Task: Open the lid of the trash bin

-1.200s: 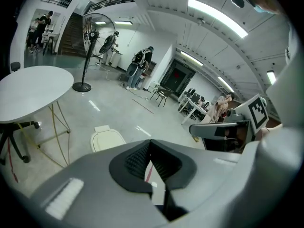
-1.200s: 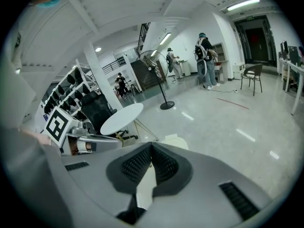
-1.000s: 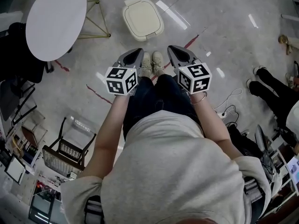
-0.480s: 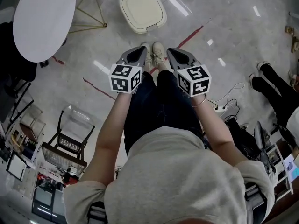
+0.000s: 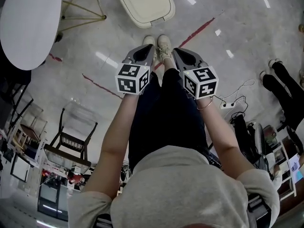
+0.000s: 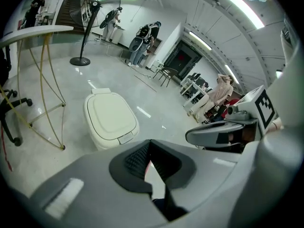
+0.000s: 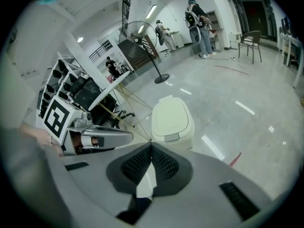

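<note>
Cream trash bin (image 6: 102, 139) sits nearer than 1 s ago, lid (image 5: 146, 4) down; my left gripper (image 6: 149, 141) and right gripper (image 7: 151, 144) ride closed, empty.

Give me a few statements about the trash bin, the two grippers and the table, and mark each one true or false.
1. The trash bin is shut. True.
2. The left gripper grips the trash bin. False: it is apart from it, jaws together on nothing.
3. The right gripper has its jaws together. True.
4. The round white table stands to the right of the trash bin. False: in the head view it is on the left.
</note>
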